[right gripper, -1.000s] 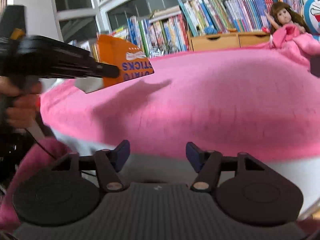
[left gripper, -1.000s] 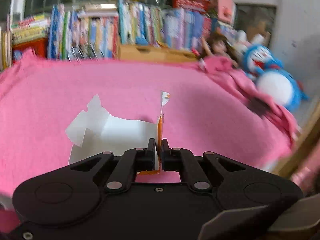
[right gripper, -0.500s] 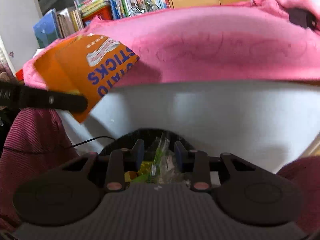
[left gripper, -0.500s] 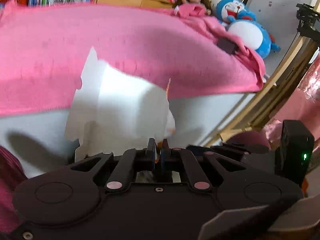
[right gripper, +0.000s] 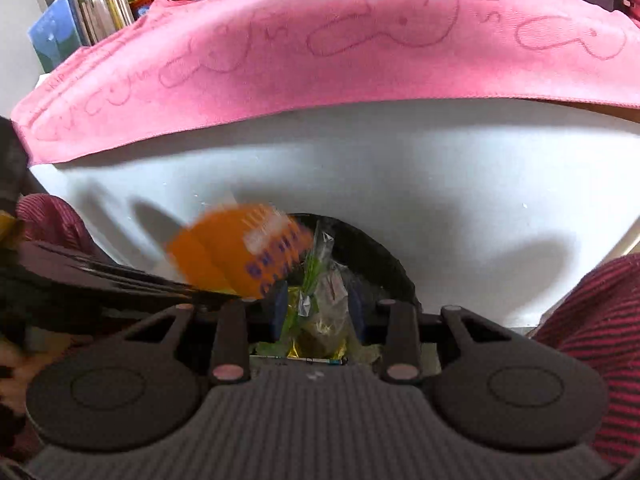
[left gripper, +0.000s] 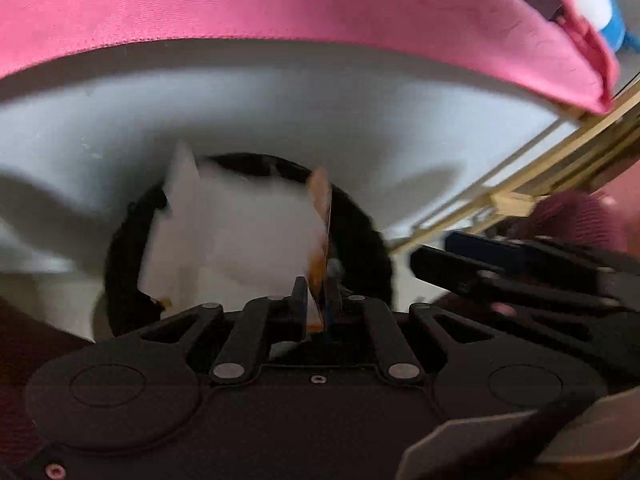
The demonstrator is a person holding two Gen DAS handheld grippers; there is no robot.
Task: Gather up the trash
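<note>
Half a second ago the left gripper (left gripper: 318, 304) held the orange snack box (right gripper: 240, 256) up in front of the pink blanket (right gripper: 320, 48); now it hangs low over the black trash bin (left gripper: 372, 240), and the white bed side (left gripper: 280, 100) fills the left wrist view where the blanket top did. The right gripper (right gripper: 318, 312) has closed in on the bin too, which now takes up more of its view.

The left fingers (left gripper: 299, 300) are clamped on the box's bottom edge. The flattened box stands roughly upright from them, its long axis running up and away from the gripper, its white inner face toward the left and its thin orange edge toward the camera. In the right wrist view the box is motion-blurred, its orange printed face tilted toward the bin mouth.

The right fingers (right gripper: 278, 312) stand parted with nothing held between them, directly above clear and yellow-green wrappers (right gripper: 320, 304) lying in the bin. A striped red sleeve (right gripper: 592, 340) shows at the right.
</note>
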